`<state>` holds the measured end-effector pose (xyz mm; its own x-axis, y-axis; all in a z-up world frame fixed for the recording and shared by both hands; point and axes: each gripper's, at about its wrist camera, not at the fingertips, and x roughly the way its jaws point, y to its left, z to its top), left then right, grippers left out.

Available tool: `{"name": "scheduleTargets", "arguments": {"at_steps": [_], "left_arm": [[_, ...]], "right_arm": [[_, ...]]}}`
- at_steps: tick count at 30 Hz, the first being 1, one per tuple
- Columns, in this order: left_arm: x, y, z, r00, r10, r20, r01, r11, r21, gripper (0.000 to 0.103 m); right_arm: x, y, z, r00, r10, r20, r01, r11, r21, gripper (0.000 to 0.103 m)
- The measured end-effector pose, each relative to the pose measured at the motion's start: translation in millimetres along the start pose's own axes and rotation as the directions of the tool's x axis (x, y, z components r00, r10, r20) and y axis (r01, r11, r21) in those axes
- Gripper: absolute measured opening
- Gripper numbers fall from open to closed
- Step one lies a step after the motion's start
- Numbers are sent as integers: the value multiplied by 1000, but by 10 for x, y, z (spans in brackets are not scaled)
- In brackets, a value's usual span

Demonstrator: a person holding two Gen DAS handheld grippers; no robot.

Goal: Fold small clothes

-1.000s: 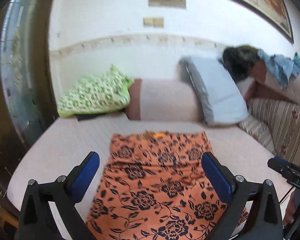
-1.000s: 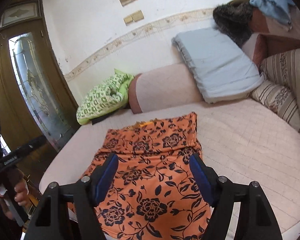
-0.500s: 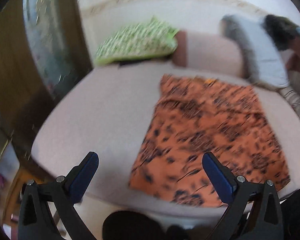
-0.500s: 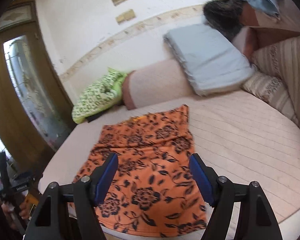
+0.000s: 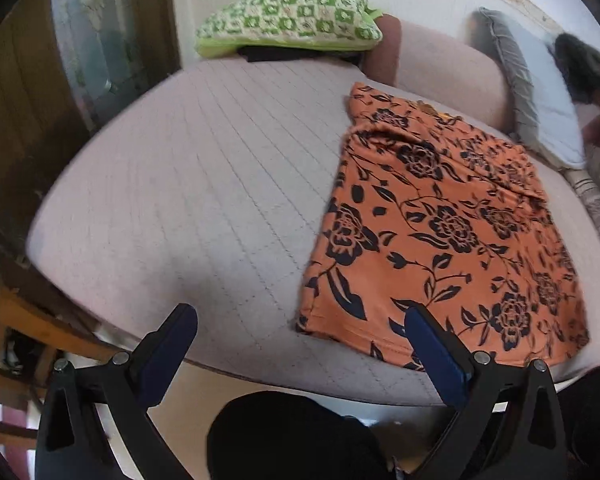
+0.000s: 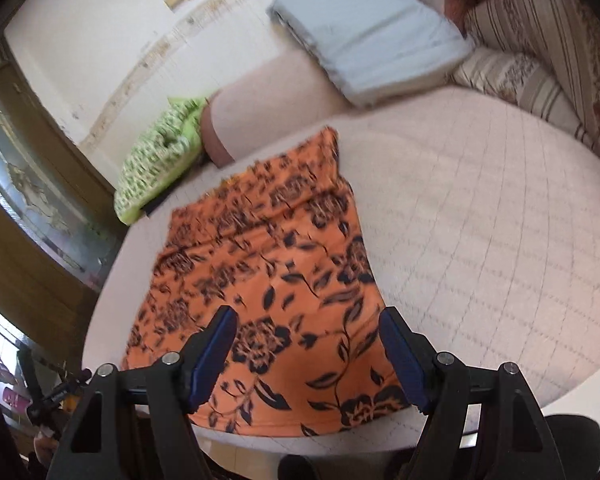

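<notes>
An orange garment with a black flower print [image 5: 440, 224] lies flat on the pale quilted mattress [image 5: 188, 184]; it also shows in the right wrist view [image 6: 268, 280]. My left gripper [image 5: 300, 344] is open and empty, above the mattress's near edge by the garment's near left corner. My right gripper [image 6: 306, 344] is open and empty, above the garment's near hem towards its right corner. Neither touches the cloth.
A green patterned cushion [image 5: 288, 16] and a pink bolster [image 5: 448, 68] lie at the far edge. A grey pillow [image 6: 372, 36] and striped cushions [image 6: 512, 76] sit at the right. A wooden door with glass [image 6: 32, 200] stands at the left.
Both grippers have tilted down and drawn back towards the near edge of the mattress. The left one swung left, so the garment now lies to its right. Both stayed open.
</notes>
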<state>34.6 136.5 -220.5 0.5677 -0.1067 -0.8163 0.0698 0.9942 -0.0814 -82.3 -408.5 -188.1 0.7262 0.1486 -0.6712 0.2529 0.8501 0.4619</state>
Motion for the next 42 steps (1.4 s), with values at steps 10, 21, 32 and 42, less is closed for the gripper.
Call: {"name": "scheduleTargets", "arguments": {"at_steps": [10, 21, 32, 42], "left_arm": [[349, 21, 85, 985, -171, -36, 173, 981, 88, 103], [748, -86, -33, 959, -242, -148, 255, 964, 77, 41], [789, -46, 10, 948, -271, -164, 277, 961, 10, 51], [823, -218, 44, 938, -294, -185, 307, 951, 47, 19]], "right_arm": [[179, -125, -78, 999, 0, -45, 2, 999, 48, 77], [371, -243, -244, 997, 16, -80, -10, 997, 71, 77], [471, -530, -276, 991, 25, -129, -8, 991, 134, 77], [715, -770, -269, 976, 107, -192, -59, 968, 243, 57]]}}
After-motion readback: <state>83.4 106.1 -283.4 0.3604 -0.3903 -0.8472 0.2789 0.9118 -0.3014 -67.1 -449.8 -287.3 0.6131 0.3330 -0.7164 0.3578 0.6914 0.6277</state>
